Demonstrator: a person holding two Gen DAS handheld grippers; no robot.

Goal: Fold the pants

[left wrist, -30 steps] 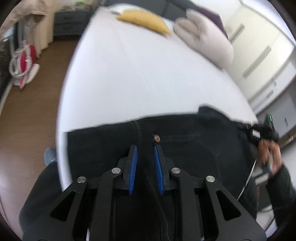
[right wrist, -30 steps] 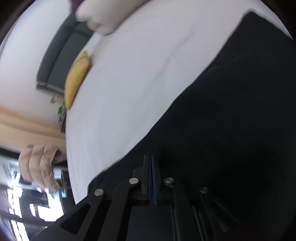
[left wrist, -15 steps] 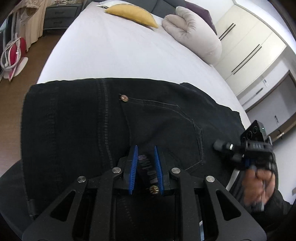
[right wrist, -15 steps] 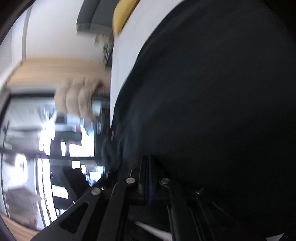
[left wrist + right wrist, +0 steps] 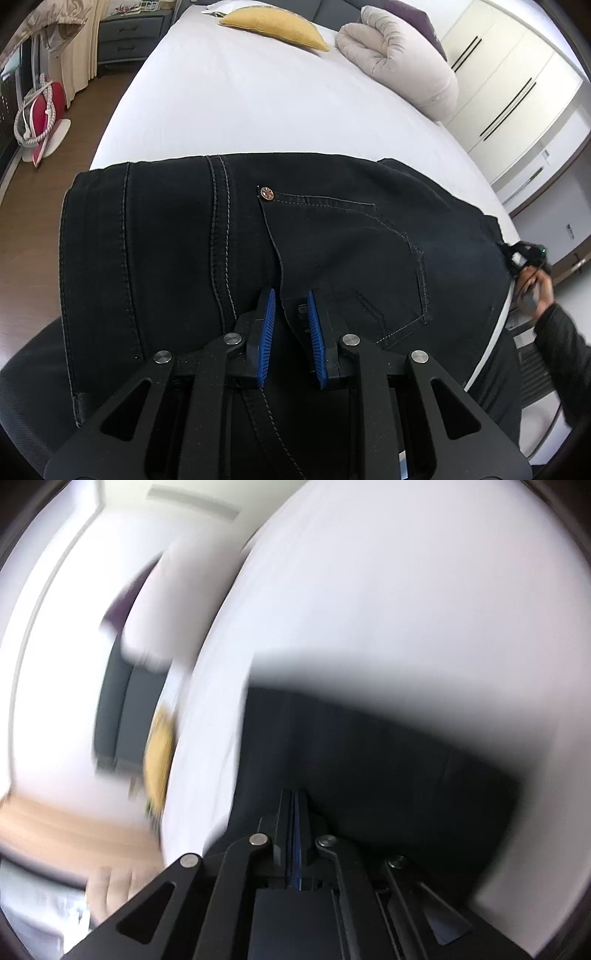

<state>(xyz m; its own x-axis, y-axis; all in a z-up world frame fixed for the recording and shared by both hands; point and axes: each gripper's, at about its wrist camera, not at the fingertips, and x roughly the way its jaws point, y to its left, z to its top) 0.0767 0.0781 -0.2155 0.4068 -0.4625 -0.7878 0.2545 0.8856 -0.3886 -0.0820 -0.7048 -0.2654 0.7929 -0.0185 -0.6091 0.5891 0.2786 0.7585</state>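
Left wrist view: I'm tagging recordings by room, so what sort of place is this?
Most likely a home bedroom: a wide white-sheeted bed carrying a yellow crescent-shaped cushion and a rolled beige duvet, with tall cream wardrobe doors beside it. Black denim pants lie across the bed.

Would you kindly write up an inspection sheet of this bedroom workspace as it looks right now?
Surface: white bed, sheet smooth.
Job's things: black jeans spread across the near end of the bed, back pocket up.
Clutter: yellow pillow and rolled beige duvet at the far end.
Grippers: left gripper has a fold of the jeans between its blue pads, with gaps showing; right gripper pressed shut at the jeans' edge, view blurred.
Cables: white cord on the red appliance on the floor.
Surroundings: wooden floor, grey nightstand, white wardrobes.
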